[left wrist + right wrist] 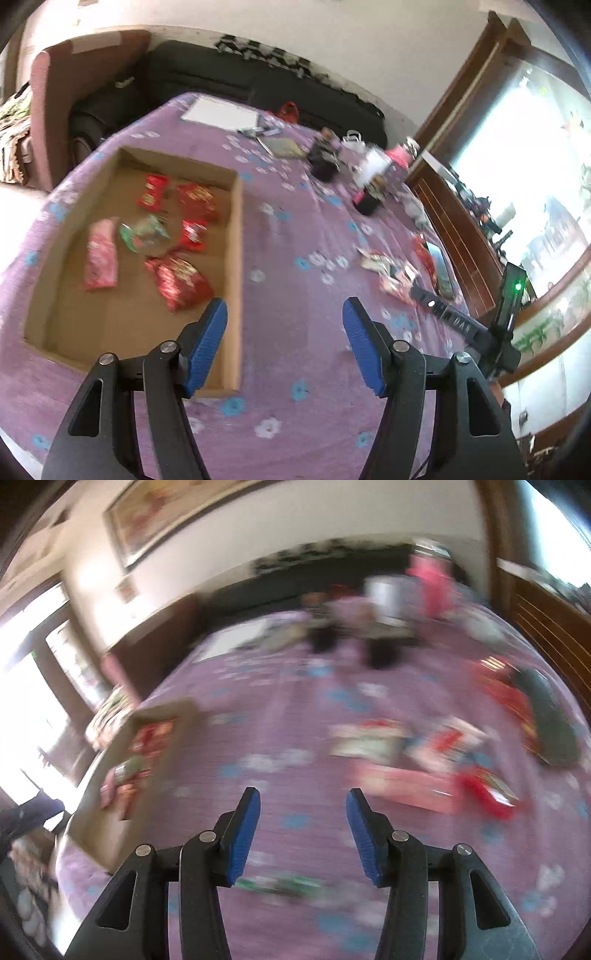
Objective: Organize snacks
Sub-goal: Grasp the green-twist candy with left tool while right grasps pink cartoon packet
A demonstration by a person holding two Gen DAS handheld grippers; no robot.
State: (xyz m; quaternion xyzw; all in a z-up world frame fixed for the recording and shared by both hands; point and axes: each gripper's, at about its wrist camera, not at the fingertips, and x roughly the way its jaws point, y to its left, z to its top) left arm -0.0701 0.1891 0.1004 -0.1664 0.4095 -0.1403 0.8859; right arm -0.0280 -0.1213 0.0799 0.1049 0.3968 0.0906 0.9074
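Observation:
A shallow cardboard tray (236,236) lies on the purple flowered tablecloth (295,229) and holds several snack packets: red ones (179,282), a pink one (101,254) and a green one (142,232). My left gripper (284,306) hovers open over the tray's right wall, nothing between its blue pads. More loose packets (391,273) lie to the right, where the other gripper's tip (432,304) shows. In the blurred right wrist view my right gripper (303,797) is open and empty above the cloth. Red, white and pink packets (413,764) lie ahead to its right, the tray (147,746) to its left, a green packet (280,884) under it.
At the table's far side stand dark cups (325,162), a pink bottle (400,153), a white sheet (221,112) and small clutter. A dark flat thing (441,267) lies near the right edge. A black sofa (229,77) and a wooden window frame (458,229) border the table.

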